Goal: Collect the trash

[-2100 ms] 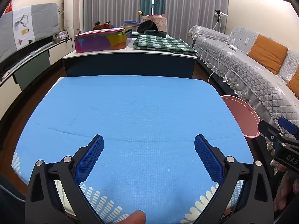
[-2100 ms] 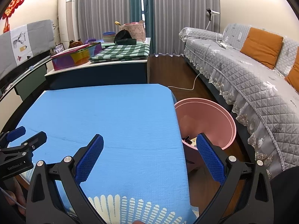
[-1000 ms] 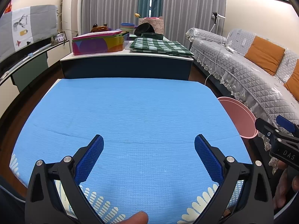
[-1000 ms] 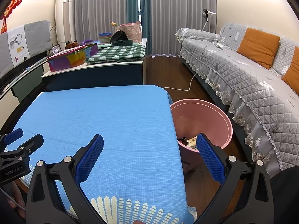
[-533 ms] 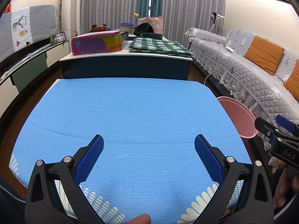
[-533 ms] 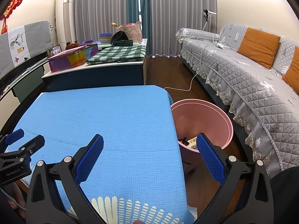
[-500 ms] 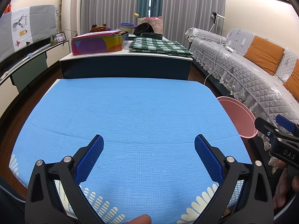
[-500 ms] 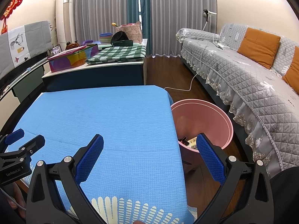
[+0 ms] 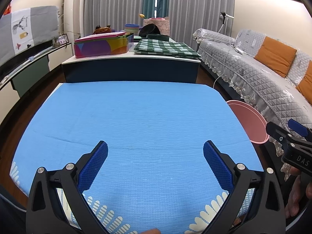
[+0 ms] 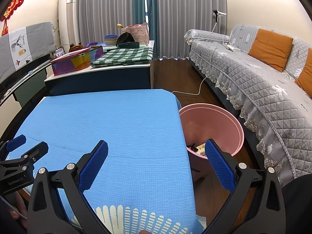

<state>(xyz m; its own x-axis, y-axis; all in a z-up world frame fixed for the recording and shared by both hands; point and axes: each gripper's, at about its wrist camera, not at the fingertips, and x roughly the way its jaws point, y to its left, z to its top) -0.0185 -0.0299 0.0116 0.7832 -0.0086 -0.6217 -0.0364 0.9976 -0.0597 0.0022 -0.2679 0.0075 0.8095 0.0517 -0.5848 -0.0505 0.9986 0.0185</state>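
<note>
A pink trash bin [image 10: 218,120] stands on the floor at the right edge of the blue-covered table [image 10: 117,120]; it also shows in the left wrist view [image 9: 249,120]. Some trash [image 10: 197,149] lies at its bottom. No loose trash shows on the blue cloth [image 9: 136,117]. My left gripper [image 9: 155,156] is open and empty above the near part of the table. My right gripper [image 10: 156,156] is open and empty over the table's right edge, beside the bin.
A dark counter [image 9: 130,68] behind the table carries a colourful box [image 9: 101,45], a green checked cloth [image 9: 165,47] and bowls. A grey sofa [image 10: 263,78] with orange cushions runs along the right. A white cable [image 10: 197,91] lies on the wooden floor.
Both grippers have pulled back and risen slightly from the table; both stay open and empty.
</note>
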